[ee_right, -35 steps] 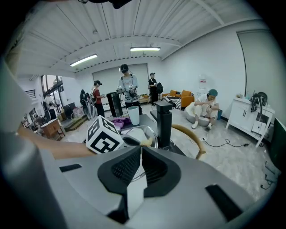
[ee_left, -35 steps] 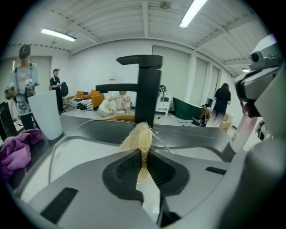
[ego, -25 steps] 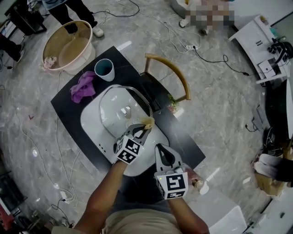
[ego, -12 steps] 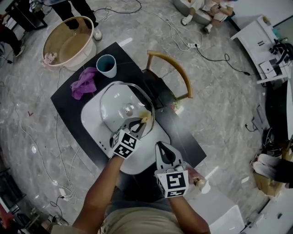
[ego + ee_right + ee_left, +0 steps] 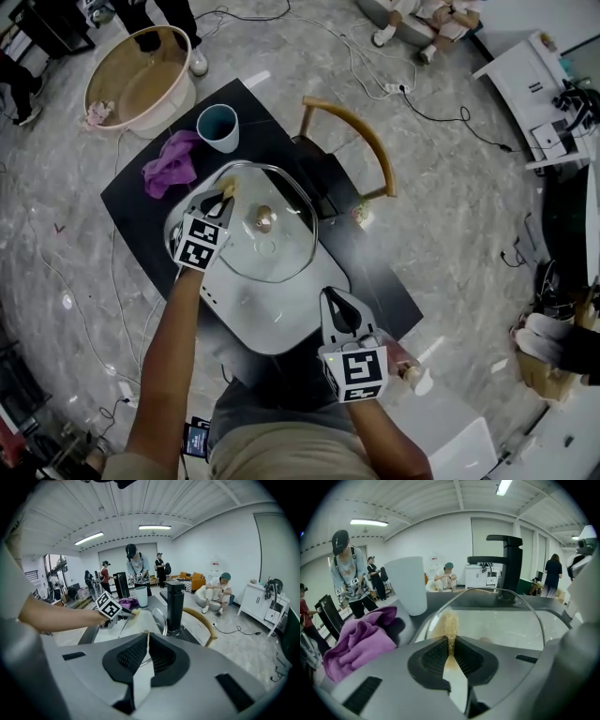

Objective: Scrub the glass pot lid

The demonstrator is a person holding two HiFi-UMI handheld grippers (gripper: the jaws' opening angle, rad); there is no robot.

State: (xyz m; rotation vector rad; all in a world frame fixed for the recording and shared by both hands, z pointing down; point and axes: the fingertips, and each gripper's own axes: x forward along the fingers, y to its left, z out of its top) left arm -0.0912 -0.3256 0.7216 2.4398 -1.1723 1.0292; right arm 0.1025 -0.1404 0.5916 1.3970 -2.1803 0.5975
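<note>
The glass pot lid (image 5: 281, 248) lies knob-up in the white sink (image 5: 281, 323) on the black table. Its metal knob (image 5: 263, 220) sits near the middle. My left gripper (image 5: 225, 191) is shut on a tan scrubber (image 5: 228, 186), which rests against the lid's far left rim. In the left gripper view the scrubber (image 5: 449, 626) sticks up from the closed jaws and touches the lid (image 5: 501, 620). My right gripper (image 5: 331, 300) is shut with nothing seen between its jaws, hovering over the sink's near right edge, apart from the lid.
A purple cloth (image 5: 171, 161) and a teal cup (image 5: 217, 127) sit on the table's far left. A black faucet (image 5: 176, 604) rises at the lid's right. A wooden chair (image 5: 352, 141) stands beyond the table, a tan basin (image 5: 136, 84) on the floor. Several people stand around.
My left gripper has carried the scrubber from the lid's near right rim across to its far left rim. The right gripper has stayed in place.
</note>
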